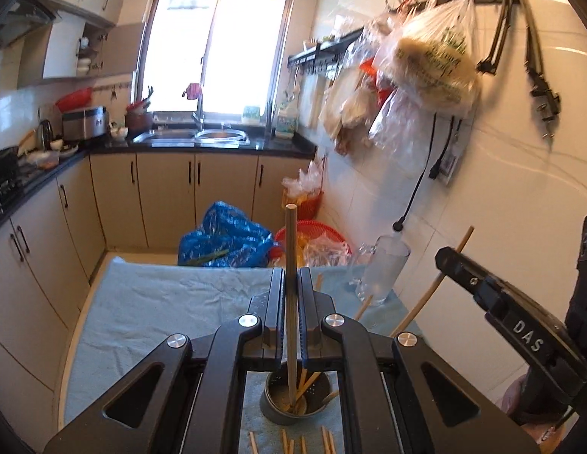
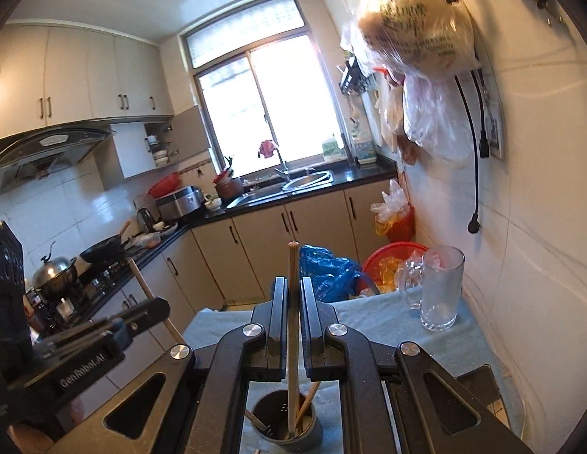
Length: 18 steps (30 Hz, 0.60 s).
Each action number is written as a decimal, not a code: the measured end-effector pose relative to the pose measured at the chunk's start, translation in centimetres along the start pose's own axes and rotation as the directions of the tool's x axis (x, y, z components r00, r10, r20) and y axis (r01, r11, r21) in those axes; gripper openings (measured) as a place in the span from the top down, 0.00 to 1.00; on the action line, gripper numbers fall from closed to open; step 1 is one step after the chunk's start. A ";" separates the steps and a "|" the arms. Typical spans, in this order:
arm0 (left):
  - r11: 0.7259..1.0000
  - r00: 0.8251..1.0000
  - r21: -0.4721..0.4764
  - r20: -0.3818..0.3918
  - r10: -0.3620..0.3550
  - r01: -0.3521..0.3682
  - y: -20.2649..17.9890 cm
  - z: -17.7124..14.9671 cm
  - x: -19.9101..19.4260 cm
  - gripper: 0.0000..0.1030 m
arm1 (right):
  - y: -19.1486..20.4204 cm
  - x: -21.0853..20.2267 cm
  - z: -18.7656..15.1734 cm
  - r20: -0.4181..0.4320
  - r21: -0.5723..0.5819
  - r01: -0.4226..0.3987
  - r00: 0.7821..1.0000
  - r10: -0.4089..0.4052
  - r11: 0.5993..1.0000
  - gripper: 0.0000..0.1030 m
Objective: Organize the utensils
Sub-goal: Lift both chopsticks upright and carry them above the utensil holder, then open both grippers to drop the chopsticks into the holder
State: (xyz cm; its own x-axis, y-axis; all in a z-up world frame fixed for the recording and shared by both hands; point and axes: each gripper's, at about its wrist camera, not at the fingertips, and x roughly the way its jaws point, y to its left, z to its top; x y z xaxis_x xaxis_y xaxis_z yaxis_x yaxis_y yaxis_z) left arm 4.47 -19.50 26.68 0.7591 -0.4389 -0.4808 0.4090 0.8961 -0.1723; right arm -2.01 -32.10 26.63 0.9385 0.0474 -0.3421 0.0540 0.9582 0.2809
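Presently both tongs are closed, each pinching one wooden chopstick.

Left tongs point(image 1: 291, 283): the jaws clamp a chopstick point(image 1: 290, 249) that stands nearly upright between them. Its round top rises above the jaw tips; its lower end reaches down below the tongs into the holder point(image 1: 272, 410), a grey cup standing on the bench point(image 1: 161, 302), which is covered by a pale blue cloth. Several other chopsticks lean inside that cup. More loose sticks point(image 1: 304, 444) lie flat on the cloth nearer than the holder, at the bottom edge of the view.

Right tongs point(image 2: 292, 295): the jaws clamp a second chopstick point(image 2: 292, 265), also close to upright, its tip standing clear above the jaws. Below the tongs its lower end sits within the holder point(image 2: 314, 433), among a few leaning sticks.

From the left view, the right tongs appear to the right, a stick slanting through their tip. From the right view, the left tongs appear to the left, likewise with a stick crossing their tip.

A glass mug point(image 2: 441, 291) stands on the bench ahead and right of the right tongs, near the tiled wall. Further sticks point(image 1: 363, 308) lie on the cloth beside its base in the left view, ahead and right of the left tongs.
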 end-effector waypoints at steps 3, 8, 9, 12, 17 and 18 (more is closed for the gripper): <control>1.000 0.998 -0.019 -0.065 0.002 -0.003 0.8 -1.0 2.8 0.95 | -0.9 1.9 -0.6 -0.040 0.007 0.017 0.999 -0.016 1.000 0.93; 1.000 0.993 -0.016 -0.120 0.025 -0.027 1.3 -2.5 5.0 0.94 | -2.1 4.6 -2.2 -0.122 0.004 0.025 0.992 -0.024 1.000 0.93; 0.999 0.991 -0.017 -0.128 0.031 -0.033 1.4 -2.7 5.3 0.94 | -2.4 5.1 -2.4 -0.135 0.008 0.023 0.991 -0.022 1.000 0.93; 0.999 0.990 -0.024 -0.139 0.027 -0.030 1.7 -2.9 5.5 0.90 | -3.1 6.1 -3.0 -0.164 0.037 0.020 0.986 -0.014 0.999 0.92; 0.999 0.993 -0.026 -0.116 0.031 -0.034 1.8 -2.8 4.2 0.67 | -4.2 6.4 -3.4 -0.176 0.083 0.015 0.984 0.000 0.996 0.51; 0.999 0.993 -0.026 -0.111 0.028 -0.031 1.8 -2.7 3.6 0.67 | -4.2 6.2 -3.4 -0.173 0.079 0.019 0.985 -0.005 0.997 0.51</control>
State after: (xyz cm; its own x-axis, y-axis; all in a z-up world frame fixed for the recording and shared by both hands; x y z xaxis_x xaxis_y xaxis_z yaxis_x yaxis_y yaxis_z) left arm 6.60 -19.26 22.25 0.7095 -0.4039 -0.5775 0.3720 0.9106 -0.1800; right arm 2.43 -34.91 20.27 0.8652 0.0906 -0.4931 0.0986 0.9336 0.3446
